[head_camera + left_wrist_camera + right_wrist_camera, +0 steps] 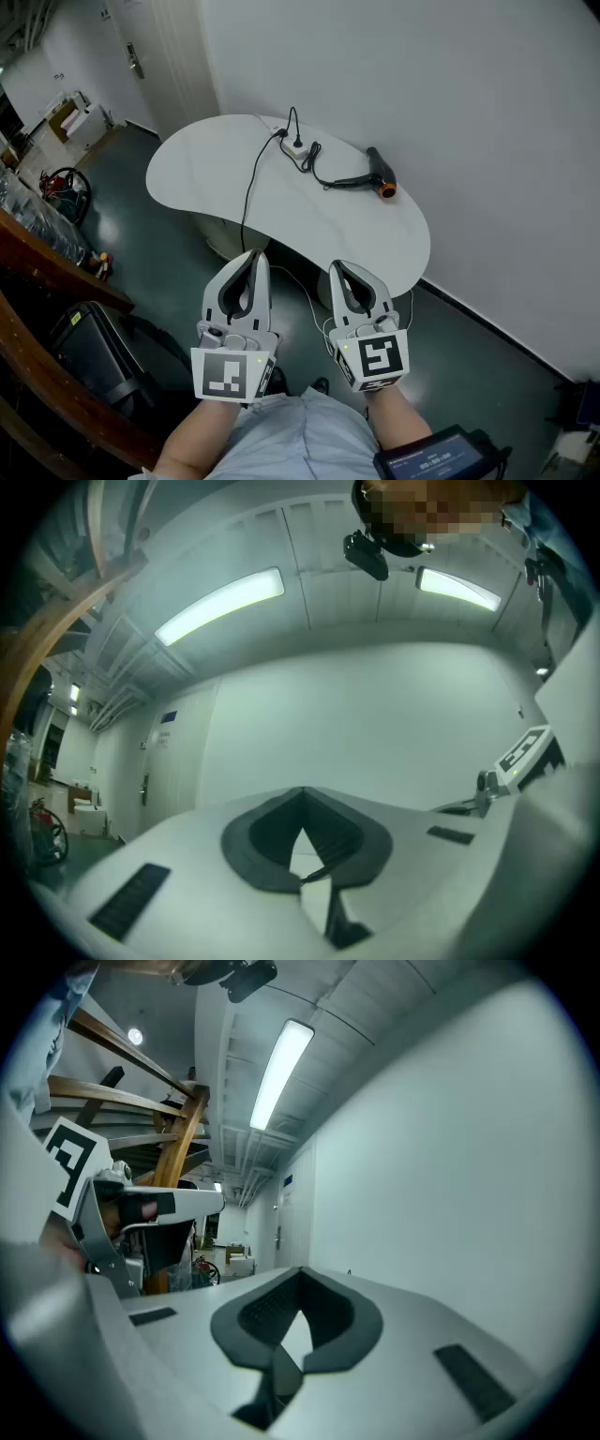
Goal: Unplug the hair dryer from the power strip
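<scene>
Right claw closed — dryer overhead only

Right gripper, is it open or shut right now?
Shut. In its own view the right gripper has its jaws meeting at the tips, with nothing between them.

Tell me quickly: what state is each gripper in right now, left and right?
Left gripper: closed, jaw tips together, holding nothing.
Right gripper: closed, jaw tips together, holding nothing.
</scene>
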